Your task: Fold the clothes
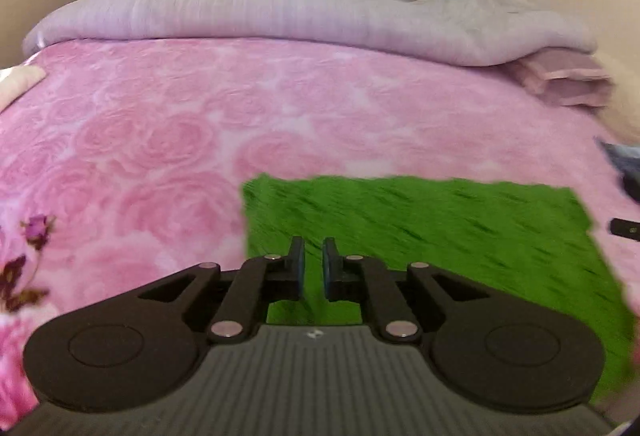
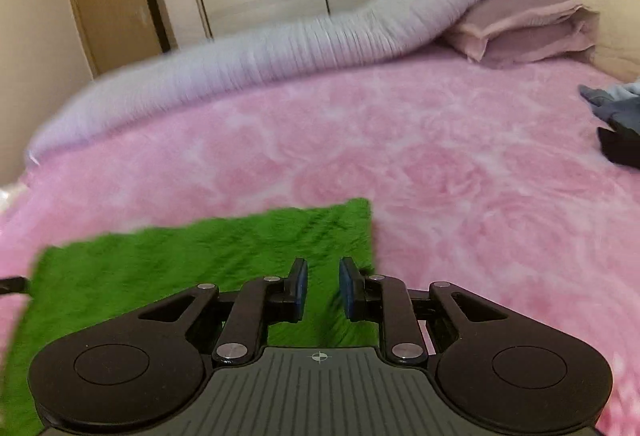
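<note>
The green cloth point(image 1: 420, 232) lay flat on the bed's pink rose blanket point(image 1: 180, 140), a fuzzy, bright rectangle with fairly straight edges and dark streaks in its pile, blurred in both views. In the left wrist view it spread out ahead of the fingers and off to their right, its far left corner just beyond the left fingertip. In the right wrist view the same green cloth point(image 2: 200, 268) stretched ahead of the fingers and away to their left, its far right corner just past the right fingertip.

The left gripper point(image 1: 313, 260) tipped down over the cloth's near edge, fingers point(image 1: 297, 264) held a narrow gap apart with only green pile showing between them, nothing pinched. The right gripper point(image 2: 323, 282) tipped down likewise, its fingers point(image 2: 349, 288) spread a little wider, again gripping nothing; whether either pair touched the cloth could not be told.

Well beyond the fingers a lilac quilt point(image 1: 280, 12) was bunched along the far side of the bed, a pillow point(image 2: 528, 28) at its right end. Some dark clothes point(image 2: 620, 124) lay far off to the right.
</note>
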A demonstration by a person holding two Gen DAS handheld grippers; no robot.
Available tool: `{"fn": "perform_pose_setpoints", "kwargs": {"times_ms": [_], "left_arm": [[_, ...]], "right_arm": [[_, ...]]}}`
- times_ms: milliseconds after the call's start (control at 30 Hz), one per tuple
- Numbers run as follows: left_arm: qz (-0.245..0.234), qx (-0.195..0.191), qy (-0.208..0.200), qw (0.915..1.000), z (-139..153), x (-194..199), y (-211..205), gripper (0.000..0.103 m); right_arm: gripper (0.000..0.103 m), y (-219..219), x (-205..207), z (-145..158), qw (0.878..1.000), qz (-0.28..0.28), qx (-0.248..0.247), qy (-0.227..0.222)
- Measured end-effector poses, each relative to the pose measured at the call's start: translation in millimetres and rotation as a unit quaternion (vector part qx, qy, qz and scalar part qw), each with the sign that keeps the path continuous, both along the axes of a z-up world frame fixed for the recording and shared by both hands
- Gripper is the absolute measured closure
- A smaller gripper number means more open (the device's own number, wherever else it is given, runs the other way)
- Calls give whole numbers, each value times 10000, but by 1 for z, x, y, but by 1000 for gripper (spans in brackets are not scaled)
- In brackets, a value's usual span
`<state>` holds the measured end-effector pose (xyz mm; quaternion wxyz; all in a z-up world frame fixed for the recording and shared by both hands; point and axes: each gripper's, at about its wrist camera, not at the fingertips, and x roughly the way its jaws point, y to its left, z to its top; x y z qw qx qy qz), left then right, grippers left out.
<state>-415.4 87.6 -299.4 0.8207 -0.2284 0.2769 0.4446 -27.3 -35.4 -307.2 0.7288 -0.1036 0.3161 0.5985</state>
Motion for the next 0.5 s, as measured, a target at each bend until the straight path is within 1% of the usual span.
{"fn": "perform_pose_setpoints", "kwargs": {"times_ms": [100,133,233,267,300,367,400,433,467,500], "left_arm": [[-245,-119,-42,9996,5,-2,-42,95],[-285,-196,15,9994,0,-3,-57,95],[-138,-630,251,9976,-23,-7,-79,94],[-63,-619,287,9976,-23,-7,-85,94],[-33,-596,363,9976,-18,-6,-89,95],[36,-496,491,9976,-3,-3,-96,94],[71,-436,550,9975,6,-2,-100,92],[106,-390,584,9975,14,-1,-105,86],[140,-366,582,9975,20,-1,-111,84],[156,-347,581,9976,27,-1,-117,80]], "right_arm": [[82,-45,-27,4,9999,62,-61,-73],[81,-56,-35,2,9998,65,-140,-114],[81,-74,-56,-24,9974,-35,-673,-257],[81,-79,-62,-30,9964,-54,-767,-344],[81,-82,-68,-29,9959,-45,-745,-503],[79,-80,-78,-16,9916,-50,-1078,-713],[78,-80,-83,-9,9902,-51,-1167,-759],[75,-85,-86,-1,9919,-49,-1076,-666],[65,-90,-89,7,9935,-46,-985,-572],[58,-94,-92,15,9946,-57,-905,-506]]}}
